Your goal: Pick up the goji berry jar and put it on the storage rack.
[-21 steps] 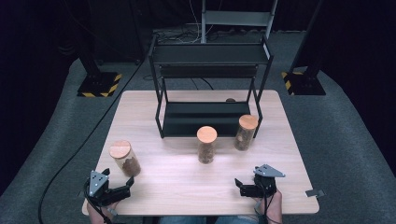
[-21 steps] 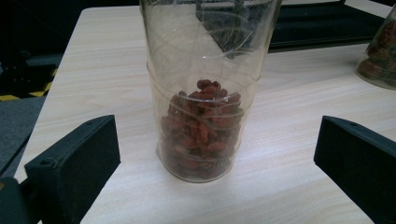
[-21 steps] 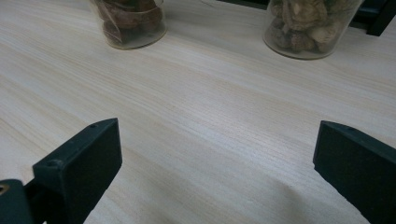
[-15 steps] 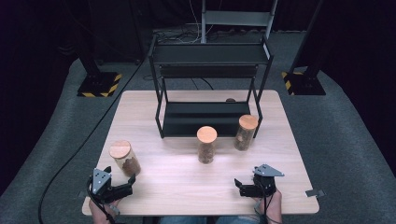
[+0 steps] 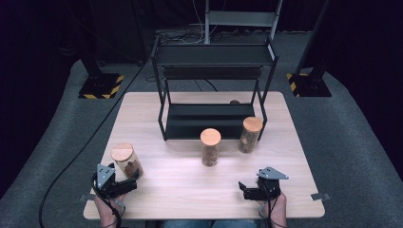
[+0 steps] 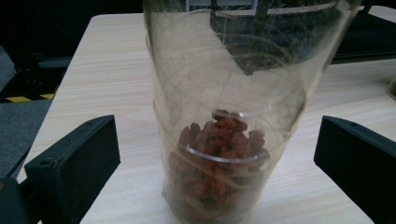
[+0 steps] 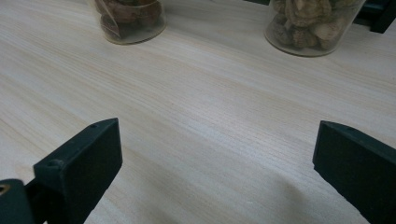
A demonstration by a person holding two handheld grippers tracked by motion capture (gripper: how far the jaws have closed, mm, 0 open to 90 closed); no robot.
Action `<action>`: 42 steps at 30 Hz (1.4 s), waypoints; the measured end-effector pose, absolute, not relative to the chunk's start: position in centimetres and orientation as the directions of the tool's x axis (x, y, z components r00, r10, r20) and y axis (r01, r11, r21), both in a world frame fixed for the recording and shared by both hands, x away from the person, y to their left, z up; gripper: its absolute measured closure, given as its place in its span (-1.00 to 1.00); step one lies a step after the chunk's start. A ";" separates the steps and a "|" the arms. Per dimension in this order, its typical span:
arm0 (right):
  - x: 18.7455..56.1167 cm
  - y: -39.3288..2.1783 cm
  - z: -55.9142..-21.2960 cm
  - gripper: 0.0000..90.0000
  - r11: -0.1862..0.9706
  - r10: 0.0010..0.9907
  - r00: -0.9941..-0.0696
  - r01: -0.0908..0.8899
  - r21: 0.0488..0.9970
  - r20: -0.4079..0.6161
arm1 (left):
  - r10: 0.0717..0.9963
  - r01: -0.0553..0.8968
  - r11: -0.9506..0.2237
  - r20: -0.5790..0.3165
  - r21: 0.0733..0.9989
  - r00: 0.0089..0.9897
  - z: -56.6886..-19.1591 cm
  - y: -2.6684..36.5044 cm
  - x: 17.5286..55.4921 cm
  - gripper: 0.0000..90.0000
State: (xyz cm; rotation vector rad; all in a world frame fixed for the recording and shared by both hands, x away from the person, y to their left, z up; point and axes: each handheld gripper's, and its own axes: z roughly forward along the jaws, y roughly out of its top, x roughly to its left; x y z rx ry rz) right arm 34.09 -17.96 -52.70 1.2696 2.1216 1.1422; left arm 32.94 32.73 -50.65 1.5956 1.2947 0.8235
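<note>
My left gripper (image 5: 127, 181) sits at the table's (image 5: 190, 190) seven o'clock corner with its jaws spread wide, and the left jar (image 5: 126, 160), with red-brown bits at its bottom, stands between them, untouched by either pad. My right gripper (image 5: 243, 190) rests at five o'clock, jaws released over bare wood, with the middle jar (image 5: 210, 147) and right jar (image 5: 250, 135) ahead of it toward twelve, just before the black rack (image 5: 214, 118).

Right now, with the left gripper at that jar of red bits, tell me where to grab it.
Take the jar across its straight clear wall, about mid-height, below the wooden lid. Come in level from the near table edge, as the left gripper already points. The jar stands upright between the open jaws, untouched, and its round body probably suits a side pinch.
</note>
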 end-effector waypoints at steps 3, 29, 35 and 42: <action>34.1 -18.0 -52.7 -0.99 0.248 0.863 -0.501 0.528 0.812 0.062 | 0.971 0.375 -0.049 -0.044 0.926 0.235 -50.7 32.5 33.5 -1.00; 34.1 -17.9 -52.7 -0.99 0.252 0.863 -0.502 0.521 0.816 0.054 | 0.979 0.354 -0.001 -0.072 0.935 0.191 -50.8 31.6 35.0 -0.50; 34.0 -18.0 -52.7 -0.99 0.247 0.865 -0.498 0.521 0.817 0.056 | 0.978 0.351 -0.004 -0.070 0.936 0.198 -50.8 31.7 35.0 -0.48; 34.0 -18.0 -52.7 -0.99 0.243 0.862 -0.502 0.520 0.819 0.063 | 0.975 0.342 -0.002 -0.073 0.940 0.209 -50.8 31.9 34.8 -0.47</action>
